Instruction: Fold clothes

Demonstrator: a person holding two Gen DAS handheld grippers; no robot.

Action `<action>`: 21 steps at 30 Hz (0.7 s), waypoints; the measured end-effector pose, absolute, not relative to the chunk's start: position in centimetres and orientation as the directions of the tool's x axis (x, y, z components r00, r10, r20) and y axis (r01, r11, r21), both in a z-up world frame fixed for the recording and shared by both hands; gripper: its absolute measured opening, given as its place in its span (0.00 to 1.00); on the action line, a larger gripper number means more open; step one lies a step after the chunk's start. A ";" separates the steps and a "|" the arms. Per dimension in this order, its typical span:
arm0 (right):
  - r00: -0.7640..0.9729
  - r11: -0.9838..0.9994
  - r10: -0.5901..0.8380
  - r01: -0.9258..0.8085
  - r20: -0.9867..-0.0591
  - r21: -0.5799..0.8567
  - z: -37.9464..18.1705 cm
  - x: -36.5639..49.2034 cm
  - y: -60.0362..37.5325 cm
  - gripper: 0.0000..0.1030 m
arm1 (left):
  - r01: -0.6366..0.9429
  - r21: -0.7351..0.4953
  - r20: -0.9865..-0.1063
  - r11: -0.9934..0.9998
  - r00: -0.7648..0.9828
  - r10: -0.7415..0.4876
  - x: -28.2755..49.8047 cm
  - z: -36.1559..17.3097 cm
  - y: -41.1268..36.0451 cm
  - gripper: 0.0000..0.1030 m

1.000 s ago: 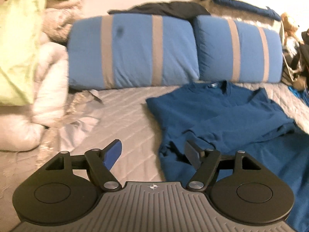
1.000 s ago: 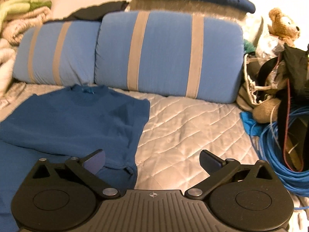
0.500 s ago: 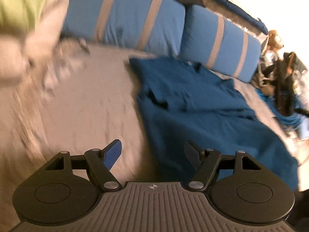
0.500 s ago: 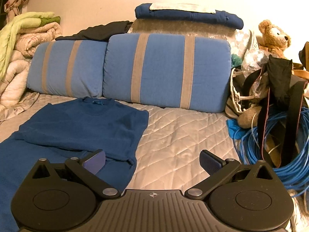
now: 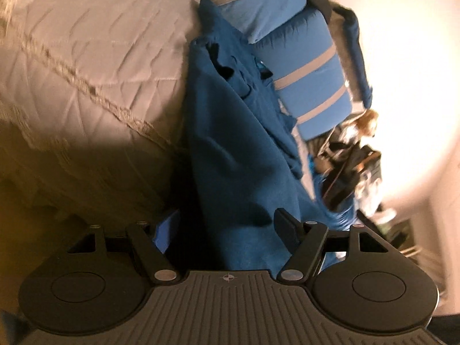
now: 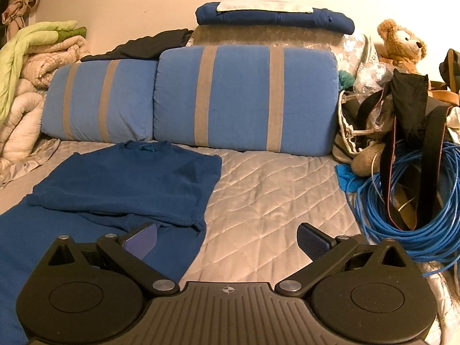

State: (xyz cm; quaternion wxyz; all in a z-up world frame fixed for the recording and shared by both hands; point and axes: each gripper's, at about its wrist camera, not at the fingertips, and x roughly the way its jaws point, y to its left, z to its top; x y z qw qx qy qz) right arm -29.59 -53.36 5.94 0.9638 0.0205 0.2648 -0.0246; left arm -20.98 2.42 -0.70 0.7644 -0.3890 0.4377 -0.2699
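**Left claw rolled onto the shirt's hem edge; right claw waiting over the bed**

Compared with a second ago, we see the left view tipped sideways and lower: the left claw [image 5: 225,225] has rolled and dropped to the near edge of the blue shirt [image 5: 230,149], which previously lay flat ahead of it. Its jaws now stand about two-thirds apart with the hem between them; whether the pads press the cloth we cannot tell, as the left pad sits in shadow. We judge this to be the approach for a lengthwise or bottom-up fold, with the grasp not yet closed.

The right claw [image 6: 227,240] has drawn back a little; its jaws are wide apart and hold nothing, its left pad above the shirt [image 6: 126,178] and its right pad above the bedspread [image 6: 267,189].

The shirt is soft, matte knit, its sleeves already turned in, lying collar-first towards the pillows. The bedspread is pale, satiny and diamond-quilted. Farther back stand two plump blue pillows [image 6: 244,97] with tan stripes, a coil of blue cable [image 6: 402,230] to the right, and a fuzzy teddy bear [image 6: 402,43] beyond.
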 end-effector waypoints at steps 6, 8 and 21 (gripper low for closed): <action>0.855 0.998 -0.033 0.056 -0.518 0.028 5.8 -29.7 -53.1 1.00 | 0.050 -0.888 -0.377 0.457 0.489 -0.787 -21.1 -1.6 2.4 0.53; 0.852 0.998 -0.034 0.058 -0.522 0.030 5.6 -29.7 -53.1 1.00 | 0.054 -0.894 -0.367 0.445 0.481 -0.796 -21.2 -1.6 2.4 0.47; 0.817 0.996 -0.074 0.084 -0.572 -0.010 4.7 -29.1 -52.2 1.00 | 0.114 -0.869 -0.378 0.482 0.477 -0.794 -22.1 0.5 1.9 0.06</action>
